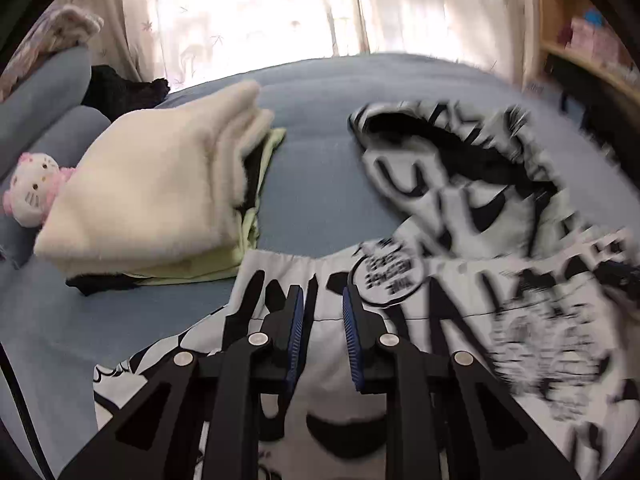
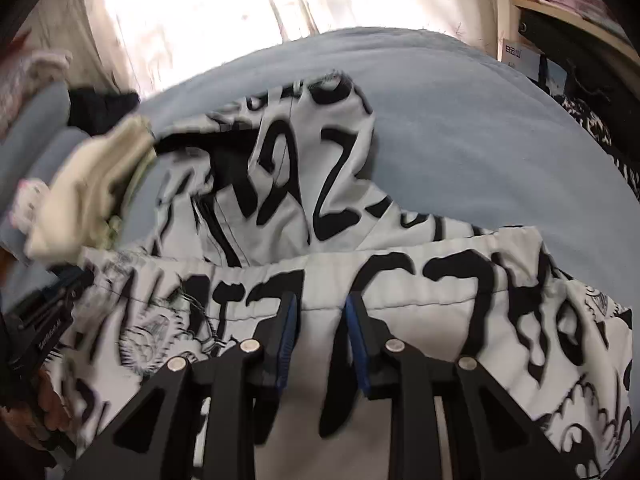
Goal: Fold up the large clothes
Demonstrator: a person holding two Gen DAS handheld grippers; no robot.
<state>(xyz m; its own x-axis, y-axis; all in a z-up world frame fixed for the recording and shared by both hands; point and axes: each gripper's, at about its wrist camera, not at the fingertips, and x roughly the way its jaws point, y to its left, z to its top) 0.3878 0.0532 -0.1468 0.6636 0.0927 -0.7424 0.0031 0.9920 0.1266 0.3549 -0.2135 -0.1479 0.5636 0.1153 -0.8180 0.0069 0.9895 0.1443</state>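
My left tongs (image 1: 323, 300) hang spread apart over the white hoodie with black lettering (image 1: 460, 300), gripping nothing. My right tongs (image 2: 320, 308) are likewise spread, above the same hoodie's folded edge (image 2: 400, 272). The hoodie lies on the blue bed (image 1: 312, 168), hood toward the curtains (image 1: 248, 20). A pile of folded clothes (image 1: 152, 192) sits to its left, beside a plush cat (image 1: 30, 192).
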